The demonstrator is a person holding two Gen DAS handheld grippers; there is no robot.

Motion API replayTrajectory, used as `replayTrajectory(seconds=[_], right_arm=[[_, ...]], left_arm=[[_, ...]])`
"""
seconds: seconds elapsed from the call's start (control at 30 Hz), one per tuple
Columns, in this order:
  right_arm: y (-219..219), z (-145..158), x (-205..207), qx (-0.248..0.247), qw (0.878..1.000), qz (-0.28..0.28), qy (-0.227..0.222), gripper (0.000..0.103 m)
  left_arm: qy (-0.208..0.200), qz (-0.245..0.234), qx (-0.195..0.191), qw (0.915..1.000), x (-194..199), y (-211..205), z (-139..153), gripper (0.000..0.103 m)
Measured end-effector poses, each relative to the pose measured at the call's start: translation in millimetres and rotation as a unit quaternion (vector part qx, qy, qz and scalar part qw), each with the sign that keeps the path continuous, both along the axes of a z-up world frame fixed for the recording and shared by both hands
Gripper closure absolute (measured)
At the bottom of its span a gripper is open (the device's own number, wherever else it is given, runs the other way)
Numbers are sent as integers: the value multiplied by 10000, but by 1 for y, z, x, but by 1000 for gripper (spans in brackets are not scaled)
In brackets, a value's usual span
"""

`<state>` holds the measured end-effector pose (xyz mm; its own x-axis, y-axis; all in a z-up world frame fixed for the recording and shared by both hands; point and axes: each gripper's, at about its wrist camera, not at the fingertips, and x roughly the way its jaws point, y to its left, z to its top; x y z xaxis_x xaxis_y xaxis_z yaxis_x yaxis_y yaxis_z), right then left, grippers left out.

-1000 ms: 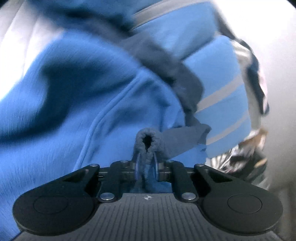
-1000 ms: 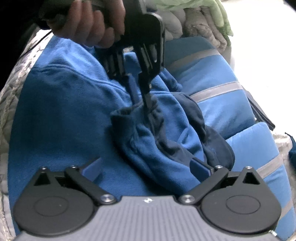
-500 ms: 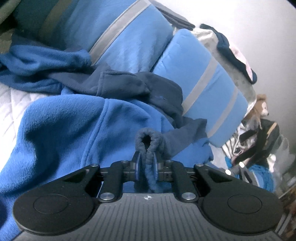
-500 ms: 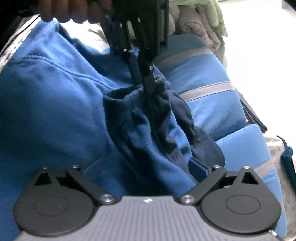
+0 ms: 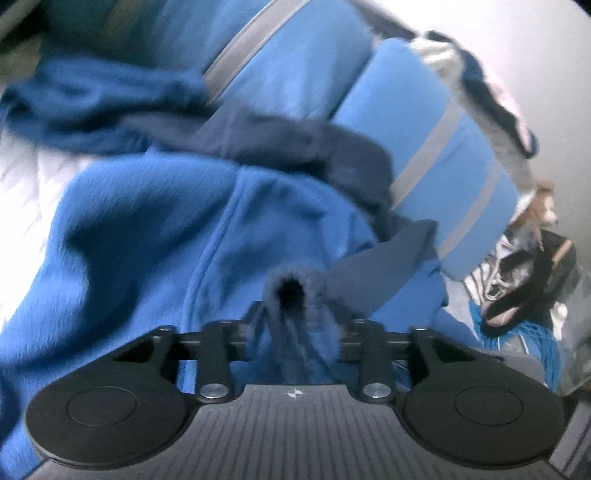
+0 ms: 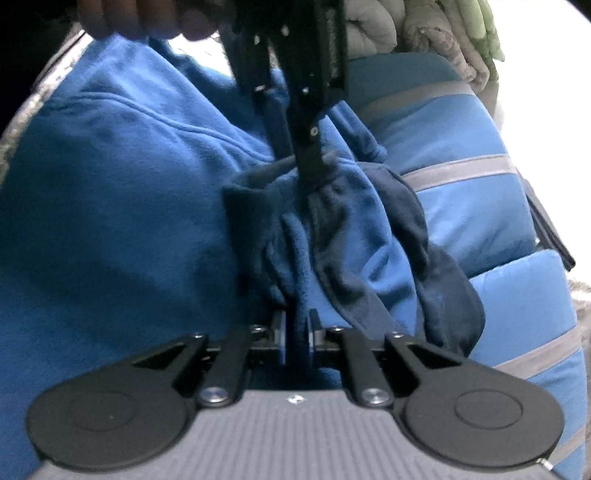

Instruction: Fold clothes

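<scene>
A blue fleece top [image 5: 147, 221] with dark navy trim lies bunched across the bed, and it fills the right wrist view [image 6: 92, 203] too. Its rolled navy cuff [image 5: 291, 288] sits between the fingers of my left gripper [image 5: 295, 317], whose jaws are opening; the fabric puffs out loosely in the widened gap. From the right wrist view the left gripper [image 6: 306, 158] comes down from above with a fingertip still in the cuff [image 6: 258, 188]. My right gripper [image 6: 296, 328] is closing, its pads pinching a fold of the blue sleeve just below that cuff.
Two blue cushions with grey stripes [image 5: 443, 147] [image 6: 461, 206] lie to the right of the fleece. Folded quilts [image 6: 443, 33] are stacked behind. White quilted bedding [image 5: 22, 177] shows at left, a soft toy [image 5: 539, 206] and a dark bag [image 5: 535, 280] at right. A hand [image 6: 129, 18] holds the left gripper.
The right jaws went from wide apart to pinched on the sleeve fold. The left jaws, tight on the cuff before, have spread, and the left view has rolled.
</scene>
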<state>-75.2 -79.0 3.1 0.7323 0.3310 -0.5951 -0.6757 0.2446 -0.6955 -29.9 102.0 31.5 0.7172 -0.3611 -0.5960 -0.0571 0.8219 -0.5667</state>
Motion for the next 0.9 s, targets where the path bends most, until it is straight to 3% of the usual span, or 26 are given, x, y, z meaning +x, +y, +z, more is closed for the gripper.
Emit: replayTrajectory(seconds=[0.1, 0.47, 0.67, 0.7, 0.73, 0.77, 0.9], right_arm=[[-6, -4, -1, -113, 9997, 9, 204, 93], [-17, -5, -6, -323, 9975, 198, 592, 92], [-18, -9, -9, -401, 9968, 250, 651, 92], [-17, -10, -9, -426, 9965, 270, 666, 91], [-17, -11, -10, -449, 9961, 289, 699, 82], [-17, -12, -10, -471, 9959, 307, 713, 83], [-18, -15, -12, -484, 9958, 329, 704, 83]], left_arm=[[261, 45, -175, 9995, 2, 5, -7, 48], [904, 51, -1341, 9868, 6, 17, -28, 41], [1075, 131, -2247, 9684, 8, 23, -45, 40], [1100, 158, -2419, 9639, 8, 23, -48, 40], [1117, 188, -2554, 9602, 9, 24, -50, 40], [1136, 220, -2681, 9564, 9, 25, -52, 39], [1180, 330, -2899, 9492, 10, 26, -56, 37]])
